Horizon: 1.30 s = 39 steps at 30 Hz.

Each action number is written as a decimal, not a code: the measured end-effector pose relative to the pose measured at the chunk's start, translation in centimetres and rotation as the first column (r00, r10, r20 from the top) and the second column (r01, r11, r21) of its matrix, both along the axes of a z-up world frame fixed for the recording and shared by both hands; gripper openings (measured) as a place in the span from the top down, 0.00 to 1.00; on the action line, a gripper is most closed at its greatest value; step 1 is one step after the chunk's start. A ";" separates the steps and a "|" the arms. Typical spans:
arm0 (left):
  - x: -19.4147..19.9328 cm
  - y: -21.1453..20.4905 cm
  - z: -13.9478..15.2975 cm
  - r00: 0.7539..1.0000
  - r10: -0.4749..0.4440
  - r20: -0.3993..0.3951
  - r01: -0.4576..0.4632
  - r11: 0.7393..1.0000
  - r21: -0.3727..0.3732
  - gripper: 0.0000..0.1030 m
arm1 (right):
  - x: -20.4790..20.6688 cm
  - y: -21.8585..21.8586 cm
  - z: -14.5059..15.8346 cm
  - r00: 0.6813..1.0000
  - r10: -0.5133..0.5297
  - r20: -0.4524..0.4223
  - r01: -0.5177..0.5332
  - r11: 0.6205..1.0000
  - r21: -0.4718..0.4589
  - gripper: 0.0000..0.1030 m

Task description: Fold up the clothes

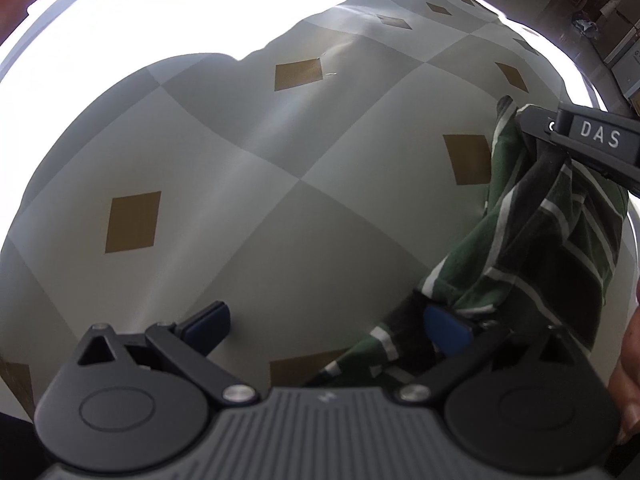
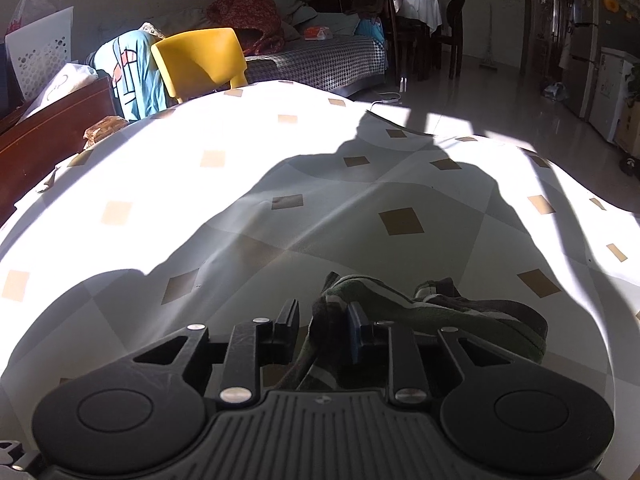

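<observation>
A green garment with white and black stripes (image 1: 532,240) hangs bunched at the right of the left wrist view, above a table covered in a grey checked cloth with tan diamonds (image 1: 280,200). My left gripper (image 1: 332,320) is open; its right finger (image 1: 444,328) touches the garment's lower edge, its left finger (image 1: 208,320) is free. My right gripper (image 1: 532,124) reaches in from the right and holds the garment's top. In the right wrist view the right gripper (image 2: 324,320) has its jaws close together with a fold of the garment (image 2: 400,308) between them.
The tablecloth (image 2: 320,208) is half in sunlight, half in shadow. Beyond the table's far edge stand a yellow chair (image 2: 200,60), a sofa with piled fabrics (image 2: 312,56) and a dark wooden cabinet (image 2: 52,128) at left. Glossy floor (image 2: 500,92) lies to the right.
</observation>
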<state>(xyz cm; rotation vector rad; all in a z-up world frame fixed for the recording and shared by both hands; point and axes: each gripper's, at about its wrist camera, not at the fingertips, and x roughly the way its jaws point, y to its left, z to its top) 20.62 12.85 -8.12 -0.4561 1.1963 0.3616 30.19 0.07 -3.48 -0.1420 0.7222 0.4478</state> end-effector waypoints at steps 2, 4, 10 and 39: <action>0.0 -0.1 0.0 1.000 0.003 -0.001 -0.003 1.000 0.003 0.00 | -0.1 -0.2 0.2 1.000 -0.006 0.002 0.006 1.000 -0.005 0.76; 0.0 -0.1 0.1 1.000 0.008 -0.004 -0.008 1.000 -0.001 0.00 | -0.2 -0.6 0.5 1.000 -0.024 0.004 0.024 1.000 0.004 0.76; 0.0 0.2 0.1 1.000 0.024 -0.009 -0.024 1.000 -0.008 0.00 | -0.6 -1.6 1.7 0.997 -0.076 0.023 0.076 0.997 -0.005 0.77; 0.6 -0.7 1.7 0.997 0.034 0.063 -0.037 0.998 0.058 0.00 | 1.5 -1.6 -2.9 0.995 -0.055 -0.079 0.046 0.993 -0.106 0.75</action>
